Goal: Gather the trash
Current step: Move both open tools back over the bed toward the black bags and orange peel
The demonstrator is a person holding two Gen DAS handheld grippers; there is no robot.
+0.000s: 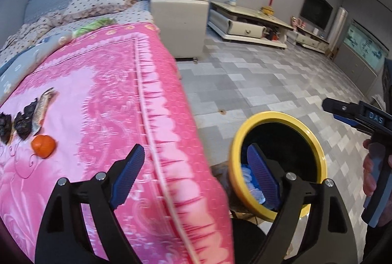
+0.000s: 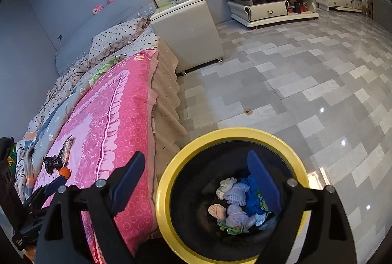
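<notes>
Pink blanket (image 1: 103,97) w/ orange (image 1: 43,145); yellow bin (image 2: 169,175) on tiled floor (image 2: 306,72)

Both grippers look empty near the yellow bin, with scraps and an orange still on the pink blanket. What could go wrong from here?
1. The orange touches the black crumpled scraps and lies by the wrapper; a wide-open left gripper might grab it as trash.
2. The yellow bin stands close beside the bed; a sweeping right gripper could knock its rim.
3. The soft blanket may bunch into the jaws with thin scraps.
</notes>
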